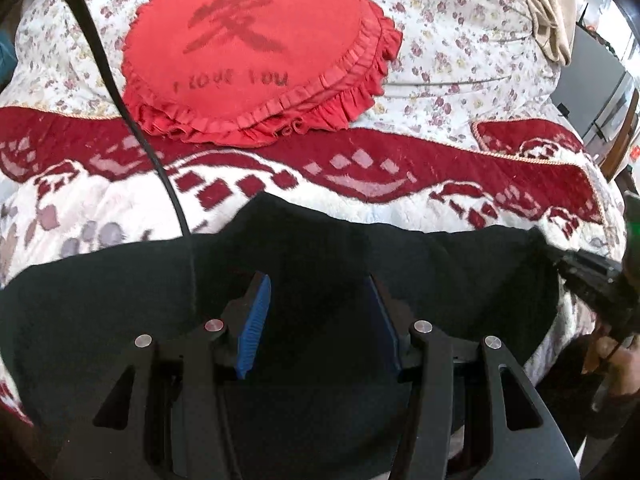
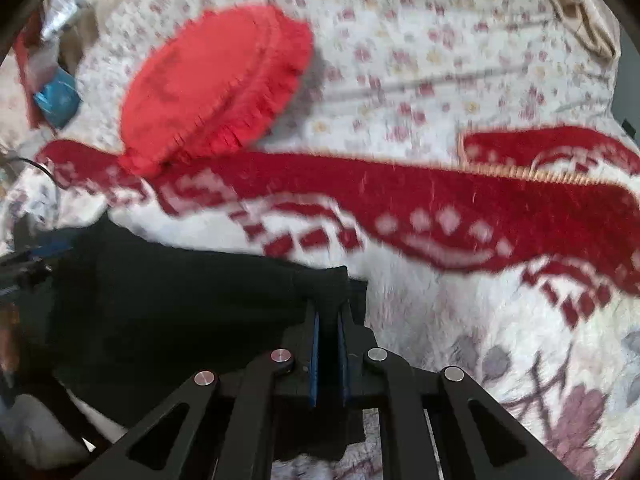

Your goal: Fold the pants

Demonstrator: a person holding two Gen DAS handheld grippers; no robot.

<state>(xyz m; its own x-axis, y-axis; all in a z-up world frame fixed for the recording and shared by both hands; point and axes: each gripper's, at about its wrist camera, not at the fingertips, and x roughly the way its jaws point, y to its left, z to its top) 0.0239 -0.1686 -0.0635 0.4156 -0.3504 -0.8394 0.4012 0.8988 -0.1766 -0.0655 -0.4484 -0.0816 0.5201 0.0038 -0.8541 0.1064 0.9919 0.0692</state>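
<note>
While my right gripper (image 2: 328, 312) pinched a hem of the black pants (image 2: 180, 304), my left gripper (image 1: 318, 300) hung spread above their middle on the blanket (image 1: 360, 200). Mid-fold, I judged; next, carry the pinched edge across. No containers showed; a red cushion (image 1: 256, 48) lay beyond.

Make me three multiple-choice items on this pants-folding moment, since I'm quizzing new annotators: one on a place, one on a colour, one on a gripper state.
1. Where do the pants lie?
A. on the red-and-white blanket
B. on top of the cushion
C. on the floor

2. What colour are the pants?
A. red
B. black
C. beige

3. How does the left gripper stand?
A. shut on the cushion
B. shut on the pants
C. open above the pants

Key: 1 A, blanket shows around the pants' edges. 2 B, the fabric is black in both views. 3 C, a wide gap separates its blue pads, while the right gripper pinches the pants.
</note>
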